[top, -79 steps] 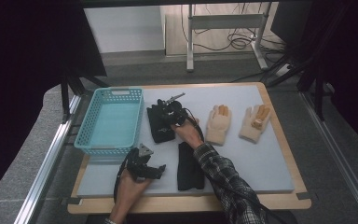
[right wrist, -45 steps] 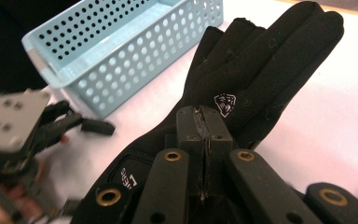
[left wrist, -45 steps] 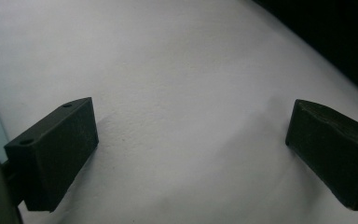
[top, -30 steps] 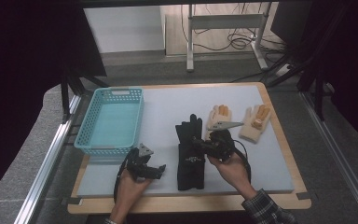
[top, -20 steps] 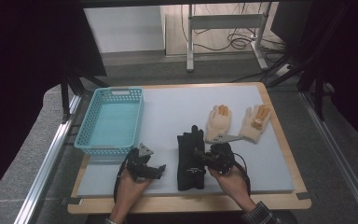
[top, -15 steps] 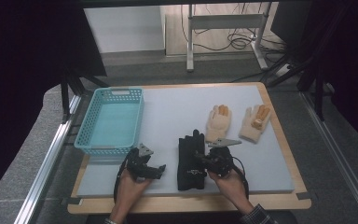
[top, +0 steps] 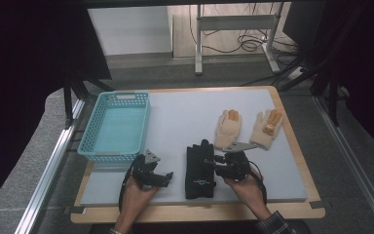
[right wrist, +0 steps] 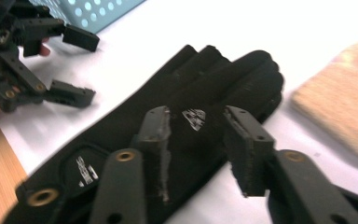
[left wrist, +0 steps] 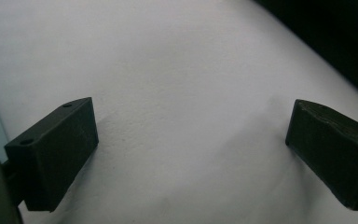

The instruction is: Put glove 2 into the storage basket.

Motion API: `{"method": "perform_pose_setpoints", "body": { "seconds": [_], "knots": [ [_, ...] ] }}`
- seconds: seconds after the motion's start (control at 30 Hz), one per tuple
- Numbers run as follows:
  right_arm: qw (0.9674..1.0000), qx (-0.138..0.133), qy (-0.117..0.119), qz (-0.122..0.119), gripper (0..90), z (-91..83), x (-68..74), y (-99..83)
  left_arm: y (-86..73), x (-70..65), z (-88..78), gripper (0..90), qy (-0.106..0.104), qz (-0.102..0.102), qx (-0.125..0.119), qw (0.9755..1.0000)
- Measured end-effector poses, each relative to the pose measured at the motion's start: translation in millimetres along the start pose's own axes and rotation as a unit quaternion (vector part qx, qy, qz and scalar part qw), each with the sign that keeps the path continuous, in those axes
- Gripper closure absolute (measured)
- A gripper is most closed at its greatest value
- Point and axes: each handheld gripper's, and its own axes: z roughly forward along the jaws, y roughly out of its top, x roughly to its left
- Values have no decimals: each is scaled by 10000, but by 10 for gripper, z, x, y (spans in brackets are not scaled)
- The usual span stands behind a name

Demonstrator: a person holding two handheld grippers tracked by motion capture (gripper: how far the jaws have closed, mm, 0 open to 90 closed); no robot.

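Gloves: black pair (top: 199,165) soft, limp, light; best pinched at cuff. Right gripper (right wrist: 196,140) jaws apart above it. Left gripper (top: 161,178) spread, empty.

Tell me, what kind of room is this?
Probably a lab bench for recording handling demonstrations: a padded table, handheld grippers, a right gripper and a left gripper, and cables on the floor.

**Cloth, plastic and a matt mat**

We are seeing a black glove (right wrist: 200,107) of matt, smooth fabric with small printed patches, beside knitted, fuzzy beige gloves (top: 229,127). We are noticing the turquoise basket (top: 118,127) looking like perforated plastic, the table surface (left wrist: 177,70) matt and faintly grained, its edge (top: 195,213) wooden.
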Motion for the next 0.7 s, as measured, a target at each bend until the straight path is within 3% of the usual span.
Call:
{"method": "perform_pose_setpoints", "body": {
  "seconds": [0.13, 0.23, 0.33, 0.4, 0.7],
  "knots": [
    [9998, 138, 12, -171, 783, -40, -139, -88, 1, 7, -6, 26, -4, 35, 42, 10000],
    [9995, 275, 111, -98, 858, -35, -208, -194, 2, 9, -8, 27, -8, 29, 41, 10000],
    [9990, 371, 208, -142, 881, -12, -222, -293, -6, 9, -23, 48, 14, -21, -38, 10000],
    [9988, 394, 259, -158, 883, 3, -224, -356, -30, 13, -61, 71, -88, -1, -74, 9999],
    [9974, 450, 490, -262, 875, 48, -181, -504, -146, 40, -202, 50, 90, 113, 57, 9999]
  ]
}}
